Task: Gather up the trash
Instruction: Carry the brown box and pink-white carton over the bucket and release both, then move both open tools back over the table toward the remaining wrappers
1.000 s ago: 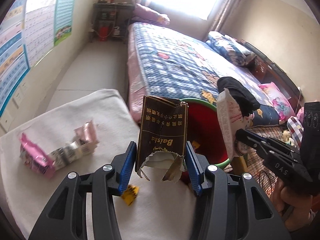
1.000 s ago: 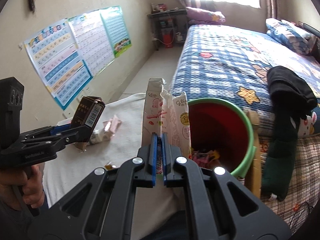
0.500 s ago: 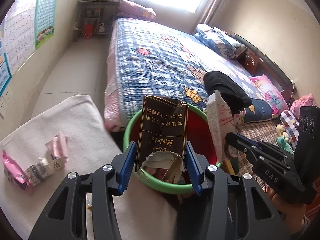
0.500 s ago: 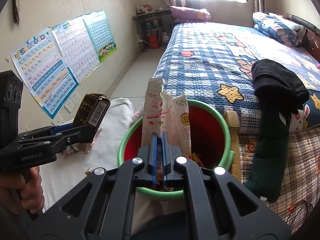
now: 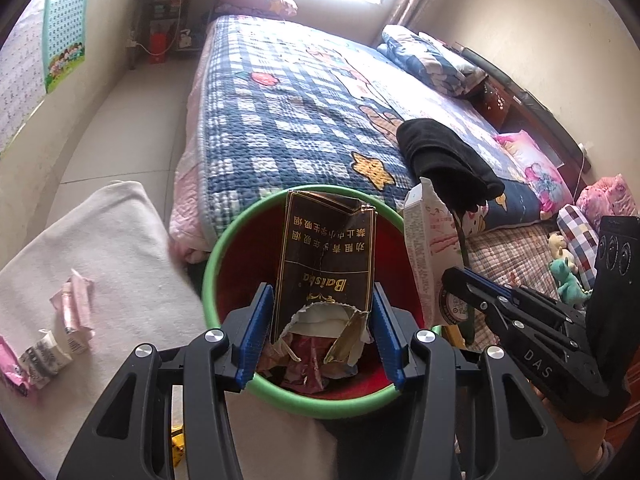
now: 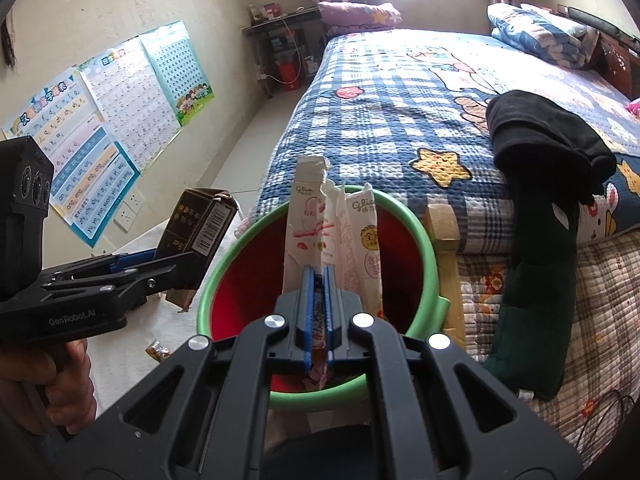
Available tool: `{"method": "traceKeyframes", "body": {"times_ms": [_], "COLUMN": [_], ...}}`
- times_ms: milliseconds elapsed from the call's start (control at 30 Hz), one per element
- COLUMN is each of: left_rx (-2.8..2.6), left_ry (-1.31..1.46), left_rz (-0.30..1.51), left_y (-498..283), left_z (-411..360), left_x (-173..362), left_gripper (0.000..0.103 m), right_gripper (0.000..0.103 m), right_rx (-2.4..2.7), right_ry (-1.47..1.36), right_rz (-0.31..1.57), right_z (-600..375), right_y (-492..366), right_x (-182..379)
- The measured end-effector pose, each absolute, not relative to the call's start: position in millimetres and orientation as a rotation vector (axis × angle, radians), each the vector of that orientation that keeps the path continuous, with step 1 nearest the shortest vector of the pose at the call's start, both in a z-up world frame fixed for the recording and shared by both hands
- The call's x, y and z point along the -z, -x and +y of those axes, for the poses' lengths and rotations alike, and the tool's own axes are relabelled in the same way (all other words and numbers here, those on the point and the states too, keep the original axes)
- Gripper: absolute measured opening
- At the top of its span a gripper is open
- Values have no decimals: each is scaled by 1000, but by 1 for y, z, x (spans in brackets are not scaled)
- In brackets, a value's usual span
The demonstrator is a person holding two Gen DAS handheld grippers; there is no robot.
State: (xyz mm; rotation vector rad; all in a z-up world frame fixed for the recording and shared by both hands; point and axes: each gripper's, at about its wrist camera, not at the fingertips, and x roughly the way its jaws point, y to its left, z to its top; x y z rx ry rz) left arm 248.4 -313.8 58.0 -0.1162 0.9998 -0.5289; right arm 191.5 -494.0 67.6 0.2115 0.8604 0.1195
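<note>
My left gripper (image 5: 318, 330) is shut on a torn dark brown cigarette box (image 5: 326, 264) and holds it upright over the red bin with a green rim (image 5: 224, 240). My right gripper (image 6: 318, 312) is shut on a flattened white and pink snack box (image 6: 308, 232) over the same bin (image 6: 420, 232). The bin holds crumpled wrappers (image 5: 308, 364). In the right wrist view the left gripper (image 6: 160, 268) holds the cigarette box (image 6: 200, 228) at the bin's left rim. In the left wrist view the right gripper (image 5: 460, 280) holds the snack box (image 5: 428, 248) at the bin's right.
A white cloth-covered surface (image 5: 100, 240) on the left carries pink and white wrappers (image 5: 72, 312) and a small yellow wrapper (image 5: 178, 440). A bed with a blue plaid quilt (image 5: 300, 100) stands behind the bin, with black clothing (image 5: 444, 156) on it.
Both grippers have moved right from above the cloth-covered surface to over the bin, each still holding its box. The wrappers on the cloth have slid left in view.
</note>
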Motion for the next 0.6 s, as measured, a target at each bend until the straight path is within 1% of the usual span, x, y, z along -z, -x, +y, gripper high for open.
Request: {"method": "traceKeyframes", "body": {"times_ms": [167, 233, 267, 333, 367, 400, 433, 467, 533, 567, 600], "left_rx": [537, 539, 538, 525, 519, 510, 503, 496, 475, 465, 456], "left_ry": [104, 99, 97, 101, 108, 118, 124, 131, 139, 140, 142], "left_rz": [1012, 1014, 1011, 1009, 1007, 1001, 997, 992, 976, 969, 963], "left_y": [-254, -254, -254, -255, -255, -255, -255, -255, -254, -253, -252], "left_z": [-325, -328, -328, -327, -325, -322, -320, -316, -308, -304, -301], "left_x": [-53, -51, -51, -50, -50, -51, -51, -52, -55, -55, -56], "left_gripper": [48, 52, 53, 66, 68, 72, 76, 78, 88, 89, 92], "right_gripper": [5, 6, 6, 15, 26, 41, 49, 60, 63, 71, 82], "right_rx": [-111, -114, -117, -107, -100, -96, -85, -75, -70, -68, -63], "right_ry": [-225, -228, -230, -232, -231, -236, -245, -251, -256, -255, -254], "right_rz": [871, 883, 890, 897, 901, 903, 900, 895, 893, 893, 892], "right_z": [-505, -506, -506, -507, -508, -509, -510, -512, -512, -512, -512], "right_y": [-194, -197, -198, -198, -198, -198, -197, -196, -194, -194, -193], "right_x": [-60, -57, -55, -52, -51, -50, -50, -50, -52, -53, -54]}}
